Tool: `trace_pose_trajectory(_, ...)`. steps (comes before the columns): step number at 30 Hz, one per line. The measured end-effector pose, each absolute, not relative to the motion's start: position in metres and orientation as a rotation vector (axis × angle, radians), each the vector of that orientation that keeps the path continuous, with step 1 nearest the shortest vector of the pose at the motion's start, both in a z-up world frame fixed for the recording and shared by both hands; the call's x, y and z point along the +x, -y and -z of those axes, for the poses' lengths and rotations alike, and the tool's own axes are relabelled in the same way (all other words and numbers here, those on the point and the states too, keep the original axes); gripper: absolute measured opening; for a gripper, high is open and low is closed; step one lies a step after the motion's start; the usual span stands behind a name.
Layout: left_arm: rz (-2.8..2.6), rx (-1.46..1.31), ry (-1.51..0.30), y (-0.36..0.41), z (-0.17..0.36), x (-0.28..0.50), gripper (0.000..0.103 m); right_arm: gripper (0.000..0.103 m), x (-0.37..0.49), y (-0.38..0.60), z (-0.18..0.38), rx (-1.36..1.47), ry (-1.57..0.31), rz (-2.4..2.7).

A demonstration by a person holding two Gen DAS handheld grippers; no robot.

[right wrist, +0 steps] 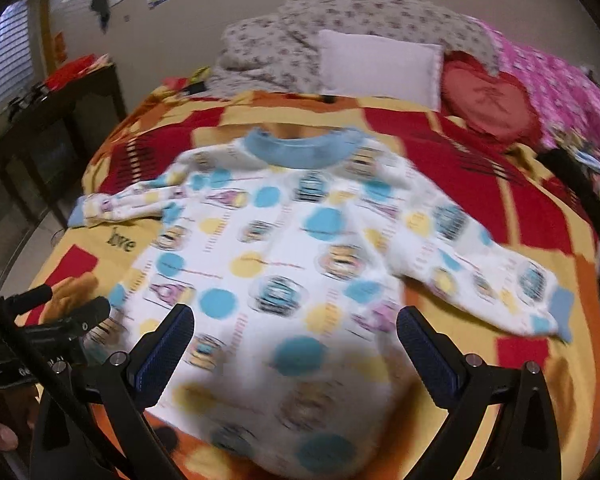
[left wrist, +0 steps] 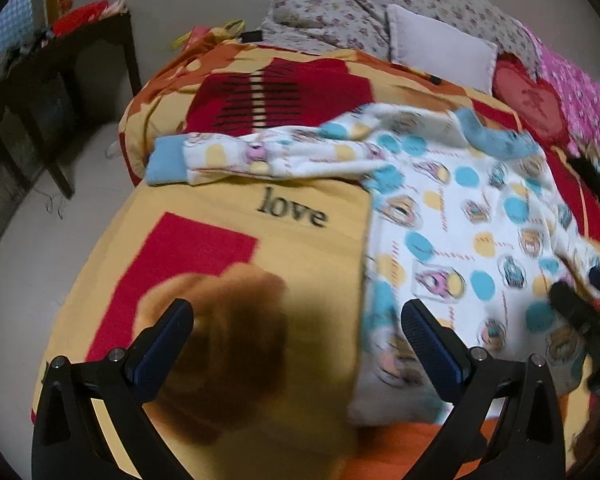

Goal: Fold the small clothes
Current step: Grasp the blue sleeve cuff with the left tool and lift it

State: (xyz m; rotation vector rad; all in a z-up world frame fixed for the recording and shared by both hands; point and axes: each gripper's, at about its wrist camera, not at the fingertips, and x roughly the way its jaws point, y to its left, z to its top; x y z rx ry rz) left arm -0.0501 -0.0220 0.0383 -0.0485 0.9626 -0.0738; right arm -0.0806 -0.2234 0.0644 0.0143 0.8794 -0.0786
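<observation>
Child's top (right wrist: 284,256) lies flat on bed (right wrist: 540,364), sleeves spread. Right tool (right wrist: 294,350) wide open over its hem; left tool (left wrist: 298,342) wide open w/ nothing held, beside top. Soft, light, floppy fabric; probably best pinched at cuff (right wrist: 560,308).

Small patterned top (right wrist: 284,248) flat on bedspread (right wrist: 540,224), sleeves outspread

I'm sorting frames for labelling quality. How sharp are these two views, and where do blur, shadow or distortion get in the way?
Left wrist view: the small shirt is motion-smeared, though "love" on the blanket reads; a dark shadow sits between the left gripper fingers. Right wrist view: the shirt's print is heavily smeared, the right gripper sharp. Both views: the fisheye bends the bed's edges and darkens the corners.
</observation>
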Motion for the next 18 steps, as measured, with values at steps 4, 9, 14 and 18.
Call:
trace_pose_trajectory(4,0.039,-0.139,-0.966,-0.015,-0.045,-0.026,0.103,0.097,-0.061,0.2,-0.05,-0.016,-0.898,0.006)
trace_pose_trajectory(9,0.003,-0.354,-0.99,-0.065,-0.043,0.011,0.103,0.09,-0.043,0.186,-0.035,-0.017,-0.934,-0.038)
trace_pose_trajectory(14,-0.038,-0.525,-1.037,-0.092,-0.022,0.038,0.103,0.091,-0.035,0.186,-0.03,-0.002,-0.945,-0.048)
trace_pose_trajectory(18,-0.053,-0.563,-1.007,-0.096,-0.021,0.05,0.103,0.091,-0.031,0.19,-0.029,0.007,-0.949,-0.054)
